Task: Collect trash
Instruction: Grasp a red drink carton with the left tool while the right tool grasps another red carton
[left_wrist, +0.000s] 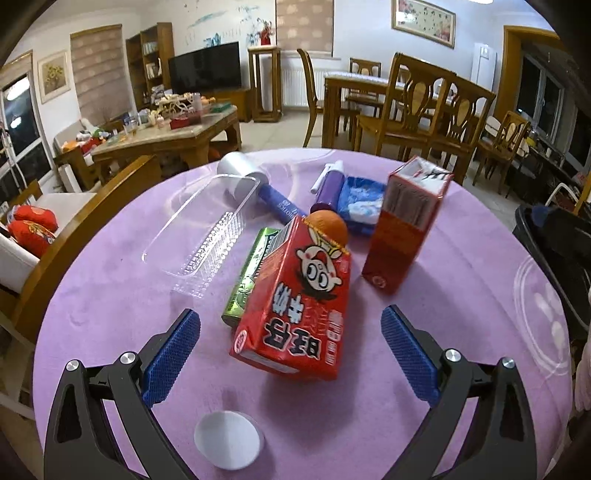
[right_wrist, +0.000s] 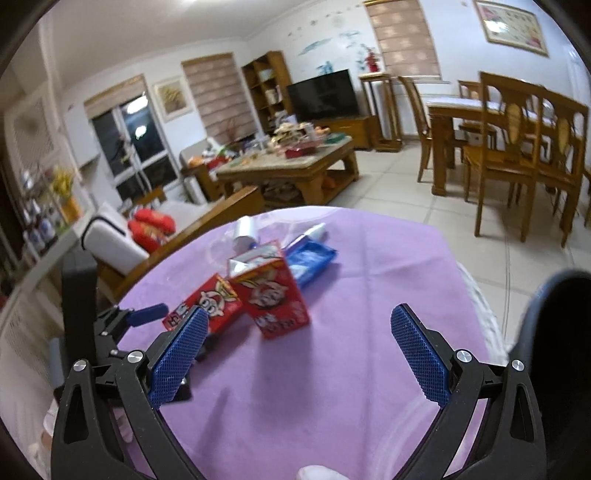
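Note:
A red cartoon drink carton (left_wrist: 295, 302) lies flat on the purple table (left_wrist: 110, 288), partly over a green pack (left_wrist: 247, 273). My left gripper (left_wrist: 291, 354) is open, its blue pads on either side of the carton's near end, not touching. A second red carton (left_wrist: 402, 225) stands upright behind it. My right gripper (right_wrist: 299, 354) is open and empty above the cloth, near the upright carton (right_wrist: 275, 299) and the flat one (right_wrist: 207, 302). An orange (left_wrist: 327, 223), a clear plastic tray (left_wrist: 199, 229) and a blue packet (left_wrist: 360, 201) lie behind.
A white cap (left_wrist: 227, 439) lies near my left gripper. A purple tube (left_wrist: 328, 184) and a white-capped blue bottle (left_wrist: 251, 184) lie at the far side. A black bin (left_wrist: 554, 251) stands at the table's right edge. A clear lid (left_wrist: 543, 314) lies at the right.

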